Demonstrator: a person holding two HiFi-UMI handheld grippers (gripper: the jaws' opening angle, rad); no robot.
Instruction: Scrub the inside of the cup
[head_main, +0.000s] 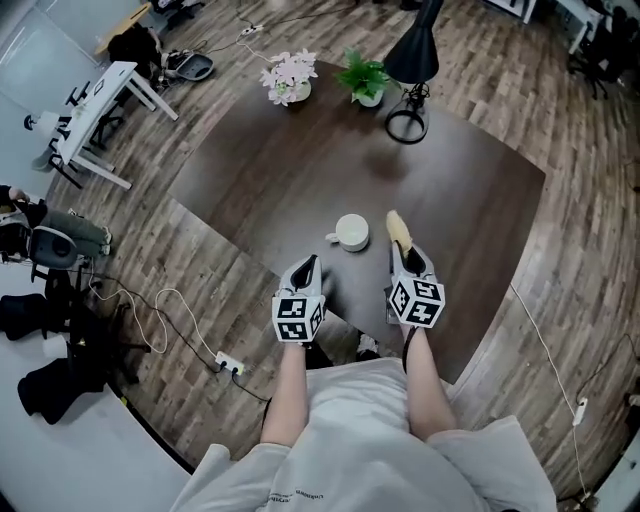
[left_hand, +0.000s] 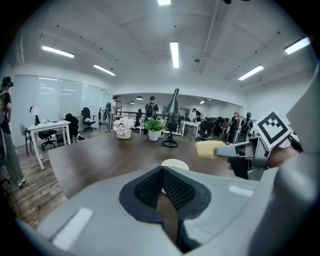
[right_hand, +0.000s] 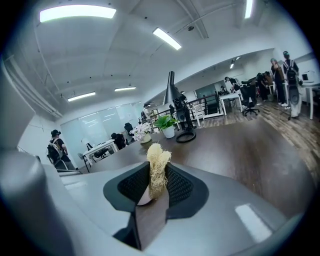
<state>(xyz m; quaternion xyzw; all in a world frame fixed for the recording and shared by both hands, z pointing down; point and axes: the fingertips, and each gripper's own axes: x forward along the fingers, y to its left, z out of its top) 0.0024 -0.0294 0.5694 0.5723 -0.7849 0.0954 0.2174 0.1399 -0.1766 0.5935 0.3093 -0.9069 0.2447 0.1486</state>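
Status: scrubbing is not yet being carried out.

- The cup (head_main: 351, 232) is being seen upright on the dark table (head_main: 300, 170), near the edge closest to the person, with its handle turned toward the left. Its inside is not being touched by anything.
- The right gripper (head_main: 404, 252) is being seen clenched on a pale fibrous scrubber (head_main: 399, 229). The scrubber is being held just to the right of the cup and apart from it. In the right gripper view it is being pinched between both pads, with much of its length standing past the tips.
- The left gripper (head_main: 307, 264) is being held just short of the cup, its jaws drawn together on nothing. The cup rim is being seen just beyond its tips.

Judged remaining: the cup is to be steadied, the scrubber put in, and all of the scrubbing done.

Writing:
- No brand or label is being made out on the cup or the scrubber.
- The square markers on the grippers' cubes are carrying no letters.
- A line of print on the person's shirt (head_main: 300, 494) is being seen, but it is too small to be read.
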